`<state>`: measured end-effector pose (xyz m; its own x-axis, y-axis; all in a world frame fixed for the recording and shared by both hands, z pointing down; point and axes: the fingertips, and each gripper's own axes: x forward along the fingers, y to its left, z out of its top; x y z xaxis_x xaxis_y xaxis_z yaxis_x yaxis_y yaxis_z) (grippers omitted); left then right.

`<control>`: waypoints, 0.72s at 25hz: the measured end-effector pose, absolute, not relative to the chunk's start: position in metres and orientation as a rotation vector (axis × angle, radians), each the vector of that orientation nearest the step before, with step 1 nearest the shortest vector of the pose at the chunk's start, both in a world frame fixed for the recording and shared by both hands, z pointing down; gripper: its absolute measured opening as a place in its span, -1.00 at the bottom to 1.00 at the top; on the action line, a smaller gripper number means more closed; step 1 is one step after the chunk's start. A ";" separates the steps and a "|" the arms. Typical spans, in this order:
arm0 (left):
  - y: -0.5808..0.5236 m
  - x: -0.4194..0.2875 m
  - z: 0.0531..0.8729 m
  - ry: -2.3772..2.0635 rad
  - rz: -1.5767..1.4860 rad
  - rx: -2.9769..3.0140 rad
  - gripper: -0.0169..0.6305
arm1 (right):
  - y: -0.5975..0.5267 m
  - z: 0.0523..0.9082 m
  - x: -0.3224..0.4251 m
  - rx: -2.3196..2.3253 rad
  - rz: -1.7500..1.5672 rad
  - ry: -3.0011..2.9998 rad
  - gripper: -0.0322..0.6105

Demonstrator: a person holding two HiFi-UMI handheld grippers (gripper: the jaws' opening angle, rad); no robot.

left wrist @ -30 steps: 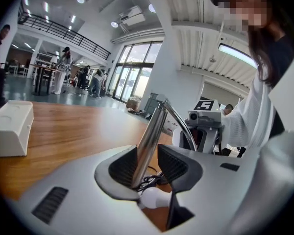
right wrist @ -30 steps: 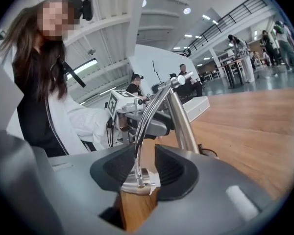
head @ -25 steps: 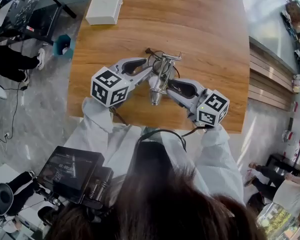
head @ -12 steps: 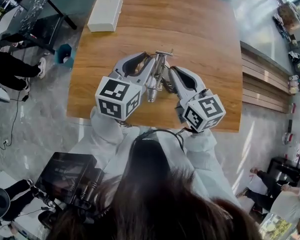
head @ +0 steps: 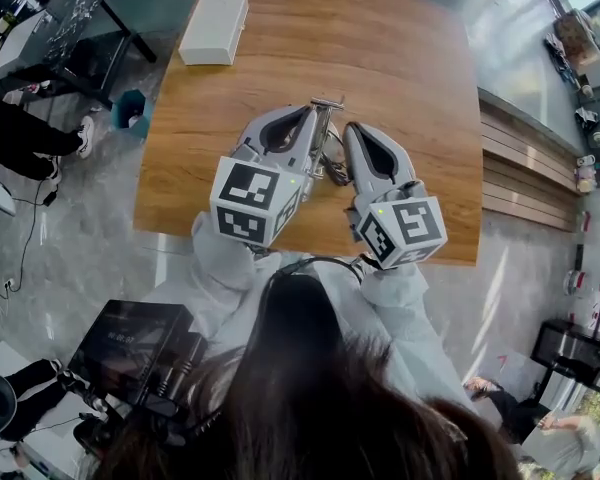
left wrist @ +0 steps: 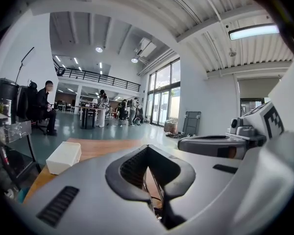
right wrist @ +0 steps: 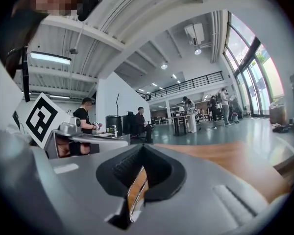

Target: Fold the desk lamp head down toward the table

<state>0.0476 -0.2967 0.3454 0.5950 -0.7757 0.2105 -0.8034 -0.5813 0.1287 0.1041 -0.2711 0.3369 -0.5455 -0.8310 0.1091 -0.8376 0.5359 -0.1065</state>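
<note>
Both grippers were closed and empty. Left gripper (head: 305, 118) and right gripper (head: 358, 133) hung side by side above a wooden table (head: 420, 78), pointing away from the person and roughly level. Each gripper's own view showed jaws that had just closed, pads together, leaving only a thin slit. Nothing was caught between them, and table wood showed through the slit.

Lamp (head: 326, 102), a thin chrome thing, lay low on the table between and beneath the two grippers. Only a short crossbar, a strip of its arm and a loop of dark cable (head: 334, 164) were visible. The lamp head was hidden under the grippers, so how far it was folded could not be told. Whether either gripper touched the lamp could not be told either. A white box (head: 213, 28) sat well apart, near the table's far left corner.

Risks, as a judgement: with neither gripper holding it, the lamp was unsecured. A closed jaw tip pushed against smooth chrome could slide off, so the lamp might skid or tip instead of folding. The cable loop lay just beside the right gripper and could snag a jaw and drag the lamp along. The hinge was hidden, so a push the wrong way could strain it.
</note>
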 end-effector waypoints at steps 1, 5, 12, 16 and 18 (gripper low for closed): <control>-0.296 0.049 0.345 -1.309 0.195 2.614 -0.94 | -0.272 0.336 0.105 1.475 0.228 -2.713 -0.90; -0.296 0.051 0.345 -1.298 0.196 2.620 -0.94 | -0.274 0.333 0.105 1.477 0.222 -2.714 -0.90; -0.297 0.052 0.346 -1.287 0.204 2.625 -0.94 | -0.274 0.330 0.101 1.473 0.200 -2.709 -0.90; -0.297 0.053 0.347 -1.283 0.210 2.625 -0.94 | -0.274 0.331 0.101 1.472 0.204 -2.706 -0.90; -0.297 0.053 0.347 -1.282 0.212 2.627 -0.94 | -0.274 0.331 0.102 1.475 0.204 -2.702 -0.90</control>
